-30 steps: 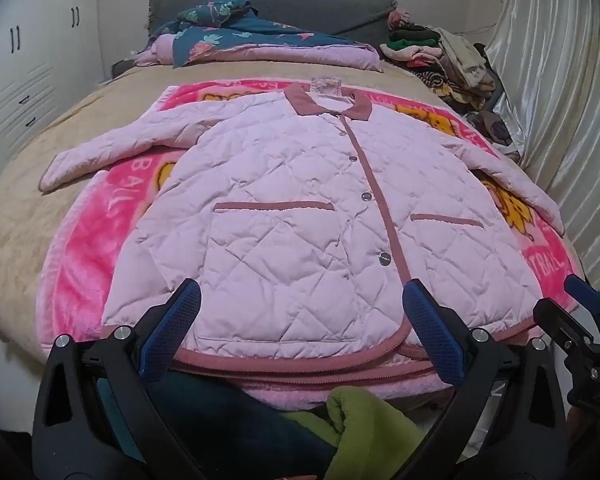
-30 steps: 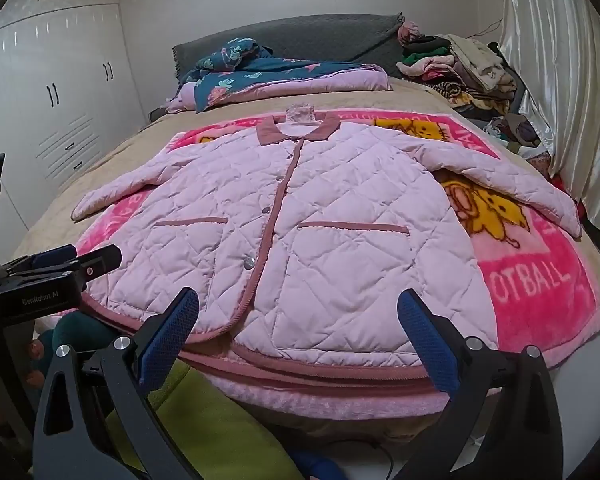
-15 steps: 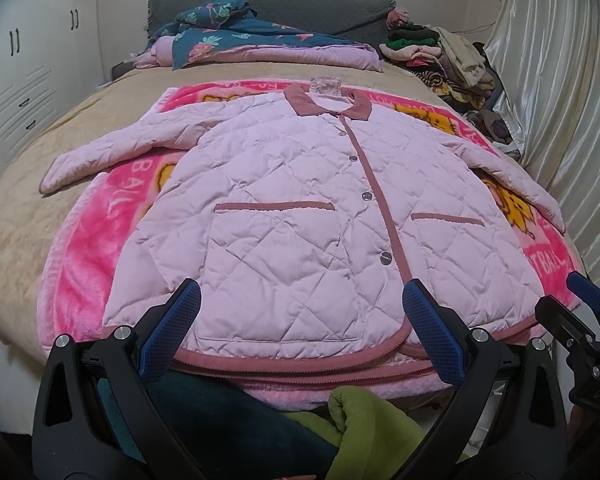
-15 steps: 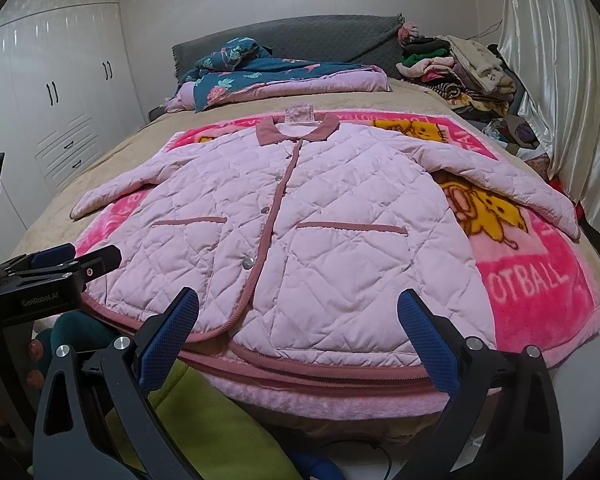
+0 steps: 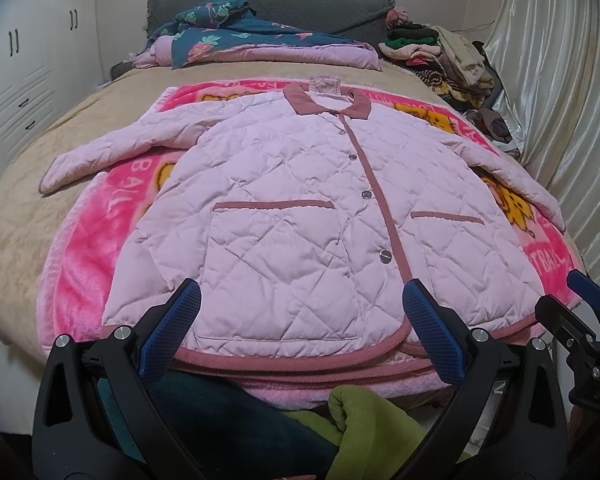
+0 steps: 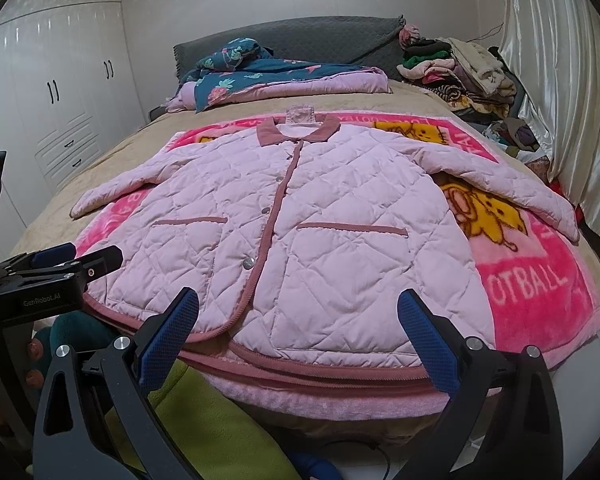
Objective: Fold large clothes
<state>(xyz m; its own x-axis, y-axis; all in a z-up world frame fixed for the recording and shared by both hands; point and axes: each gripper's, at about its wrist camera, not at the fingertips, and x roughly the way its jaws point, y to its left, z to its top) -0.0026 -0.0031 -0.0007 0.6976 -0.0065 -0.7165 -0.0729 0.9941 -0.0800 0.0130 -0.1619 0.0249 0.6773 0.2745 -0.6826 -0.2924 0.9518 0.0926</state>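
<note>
A pink quilted jacket point(image 5: 300, 216) point(image 6: 320, 232) with a dusty-rose collar and trim lies flat, buttoned, front up, on a bright pink blanket point(image 5: 84, 248) point(image 6: 540, 280) on the bed. Both sleeves spread outward. My left gripper point(image 5: 300, 332) hovers open just short of the jacket's hem, nothing between its blue pads point(image 5: 172, 332). My right gripper point(image 6: 296, 336) is also open at the hem, further right. In the right wrist view the left gripper point(image 6: 64, 258) shows at the left edge; in the left wrist view the right gripper point(image 5: 580, 300) shows at the right edge.
A folded floral quilt point(image 5: 240, 40) lies by the grey headboard point(image 5: 300, 4). A pile of clothes point(image 5: 440, 52) sits at the far right corner beside a pale curtain point(image 5: 560, 100). White wardrobes point(image 6: 60, 100) stand left. Green and teal fabric point(image 5: 360, 420) lies below the grippers.
Both views have shifted very slightly; the jacket and blanket lie as before and both grippers stay open.
</note>
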